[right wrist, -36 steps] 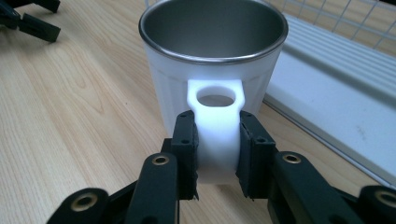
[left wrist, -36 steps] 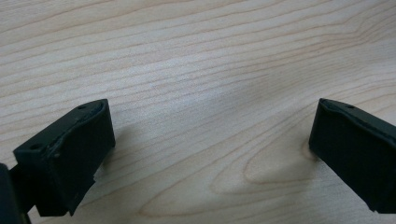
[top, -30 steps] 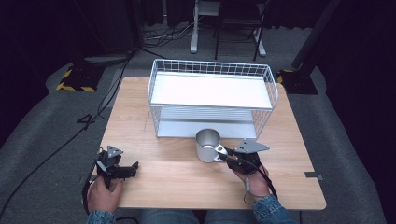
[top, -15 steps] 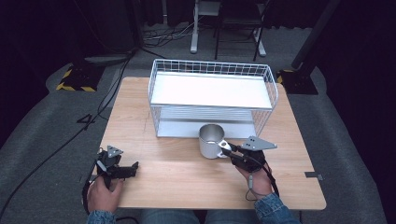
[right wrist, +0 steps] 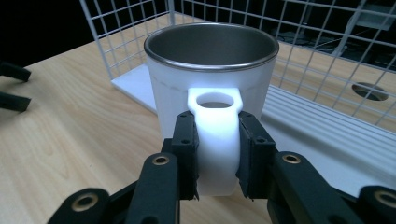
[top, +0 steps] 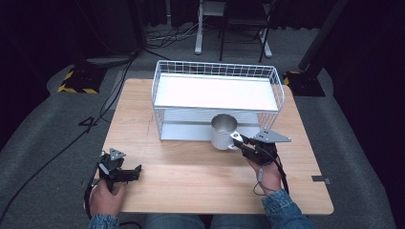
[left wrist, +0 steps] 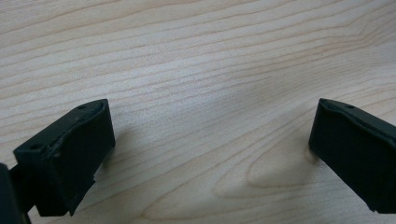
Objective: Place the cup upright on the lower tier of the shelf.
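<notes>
Nearest the person, the left gripper (top: 135, 172) rests low on the wooden table (top: 191, 167) at its front left corner, held in the left hand (top: 106, 198). In the left gripper view its two black jaws stand wide apart over bare wood grain, with nothing between them.

Further in, on the right side, the right gripper (top: 237, 139) is held in the right hand (top: 265, 174), with the grey three-cornered plate (top: 271, 137) on top. Its jaws are closed on the white handle (right wrist: 215, 140) of a mug (right wrist: 211, 79); in the right gripper view the two pads press against the handle's left and right flanks.

The mug (top: 223, 131) is white on the outside, with a metallic grey interior and a thin steel-coloured rim. It stands upright, mouth up, and appears empty. The handle is a thick white loop with an oval opening, facing the gripper. Whether the mug's base touches the table cannot be determined.

The mug sits just in front of the white wire rack (top: 217, 86), near the right half of its open front. The rack has a white upper shelf (top: 215, 93) and a white lower tray (right wrist: 327, 140).
</notes>
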Available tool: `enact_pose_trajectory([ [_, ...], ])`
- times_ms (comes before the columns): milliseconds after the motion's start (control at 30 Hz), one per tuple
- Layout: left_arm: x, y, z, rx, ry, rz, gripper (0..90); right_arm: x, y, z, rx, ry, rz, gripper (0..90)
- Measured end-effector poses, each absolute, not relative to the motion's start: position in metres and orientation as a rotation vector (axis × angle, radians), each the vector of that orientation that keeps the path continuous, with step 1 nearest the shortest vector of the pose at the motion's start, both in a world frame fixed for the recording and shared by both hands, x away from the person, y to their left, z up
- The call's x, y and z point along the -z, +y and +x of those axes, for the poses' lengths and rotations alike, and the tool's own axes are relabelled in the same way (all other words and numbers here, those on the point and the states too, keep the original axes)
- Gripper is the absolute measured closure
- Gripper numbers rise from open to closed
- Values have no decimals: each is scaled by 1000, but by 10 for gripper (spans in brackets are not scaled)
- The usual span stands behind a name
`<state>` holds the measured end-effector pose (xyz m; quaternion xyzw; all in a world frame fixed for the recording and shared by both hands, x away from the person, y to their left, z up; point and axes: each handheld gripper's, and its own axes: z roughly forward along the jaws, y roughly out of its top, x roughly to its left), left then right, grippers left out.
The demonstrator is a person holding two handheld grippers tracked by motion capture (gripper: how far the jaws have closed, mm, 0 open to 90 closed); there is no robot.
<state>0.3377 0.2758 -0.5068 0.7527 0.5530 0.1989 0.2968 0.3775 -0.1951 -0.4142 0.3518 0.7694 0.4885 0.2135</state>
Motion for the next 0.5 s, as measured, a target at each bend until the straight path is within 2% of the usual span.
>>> enact_pose_trajectory([
  [500, 507, 276, 338, -529, 1470, 2001, 5, 417, -189, 417, -1331, 2014, 1041, 718],
])
